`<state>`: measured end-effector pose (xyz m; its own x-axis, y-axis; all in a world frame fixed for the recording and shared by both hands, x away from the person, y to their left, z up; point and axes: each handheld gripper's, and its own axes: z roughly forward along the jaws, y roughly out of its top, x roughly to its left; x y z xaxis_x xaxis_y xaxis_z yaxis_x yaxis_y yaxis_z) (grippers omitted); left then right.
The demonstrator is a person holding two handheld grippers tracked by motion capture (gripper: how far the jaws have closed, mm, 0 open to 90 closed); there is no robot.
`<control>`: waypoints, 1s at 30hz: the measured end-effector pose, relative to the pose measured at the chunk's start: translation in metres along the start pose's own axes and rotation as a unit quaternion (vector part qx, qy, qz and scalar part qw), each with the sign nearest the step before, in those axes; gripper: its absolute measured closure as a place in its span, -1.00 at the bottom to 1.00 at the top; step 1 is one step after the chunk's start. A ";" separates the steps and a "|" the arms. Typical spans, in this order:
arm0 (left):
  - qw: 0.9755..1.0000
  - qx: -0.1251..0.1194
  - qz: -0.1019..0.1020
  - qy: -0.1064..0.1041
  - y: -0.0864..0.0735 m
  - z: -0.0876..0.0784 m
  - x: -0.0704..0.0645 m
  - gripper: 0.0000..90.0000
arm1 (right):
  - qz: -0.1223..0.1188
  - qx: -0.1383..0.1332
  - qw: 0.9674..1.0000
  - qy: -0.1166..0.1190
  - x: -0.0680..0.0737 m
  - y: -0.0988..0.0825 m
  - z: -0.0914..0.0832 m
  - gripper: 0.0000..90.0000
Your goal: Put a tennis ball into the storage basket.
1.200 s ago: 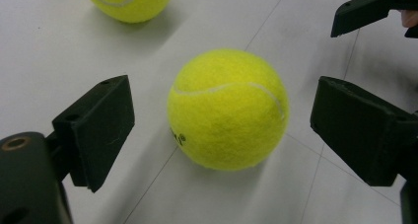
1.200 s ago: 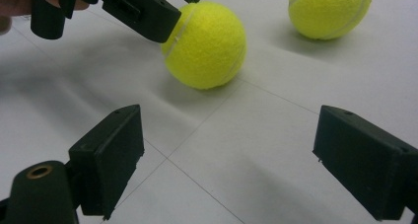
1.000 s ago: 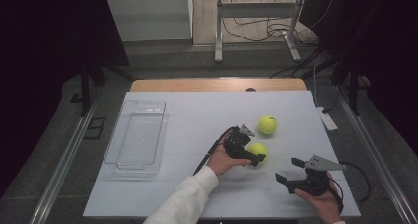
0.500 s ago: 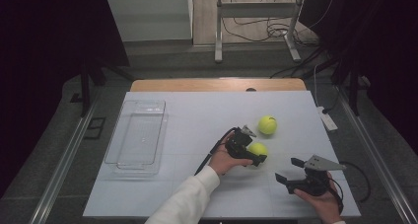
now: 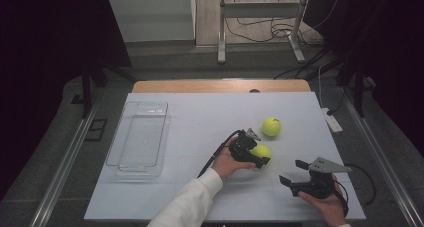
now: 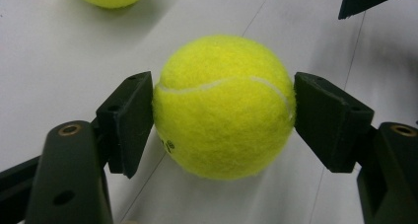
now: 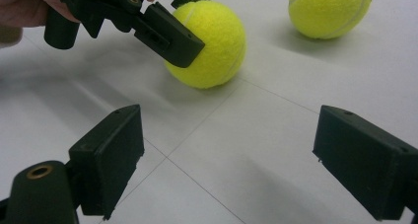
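A fuzzy yellow-green tennis ball (image 6: 224,105) is seen resting on the white table surface (image 5: 200,122), right of centre and toward the near edge. It is bracketed by the black two-jaw left gripper (image 5: 256,155); in the left gripper view both jaw pads are pressed against the ball's sides, so the ball is clamped while it sits on the table. The left hand (image 5: 226,163), in a white sleeve (image 5: 187,202), is observed behind that gripper. A second yellow-green tennis ball (image 5: 271,126) lies just beyond the first, apart from it. The black right gripper (image 5: 294,173) is held near the table's front right, its jaws spread wide with nothing between them. A clear rectangular plastic tray (image 5: 150,108) stands at the table's left, well apart from both balls.
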<state>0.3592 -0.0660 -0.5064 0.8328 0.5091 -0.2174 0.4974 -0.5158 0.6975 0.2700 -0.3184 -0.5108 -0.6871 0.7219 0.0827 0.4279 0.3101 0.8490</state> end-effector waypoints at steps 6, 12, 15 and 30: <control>1.000 -0.006 -0.001 0.000 0.000 -0.004 0.001 -0.39 | 0.001 -0.001 1.000 0.000 0.000 0.000 0.000 -0.73; 1.000 -0.018 0.004 -0.001 0.001 -0.010 -0.003 -0.39 | 0.001 -0.001 1.000 -0.001 0.000 0.000 0.000 -0.73; 1.000 -0.019 0.010 0.000 0.001 -0.014 -0.005 -0.39 | 0.001 -0.001 1.000 -0.001 0.000 0.000 0.000 -0.73; 0.999 -0.035 0.011 0.002 -0.001 -0.028 -0.005 -0.39 | 0.001 0.000 1.000 -0.002 0.000 0.000 0.000 -0.73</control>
<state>0.3473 -0.0484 -0.4870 0.8426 0.5004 -0.1990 0.4601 -0.4771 0.7487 0.2700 -0.3187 -0.5107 -0.6844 0.7245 0.0816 0.4283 0.3089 0.8492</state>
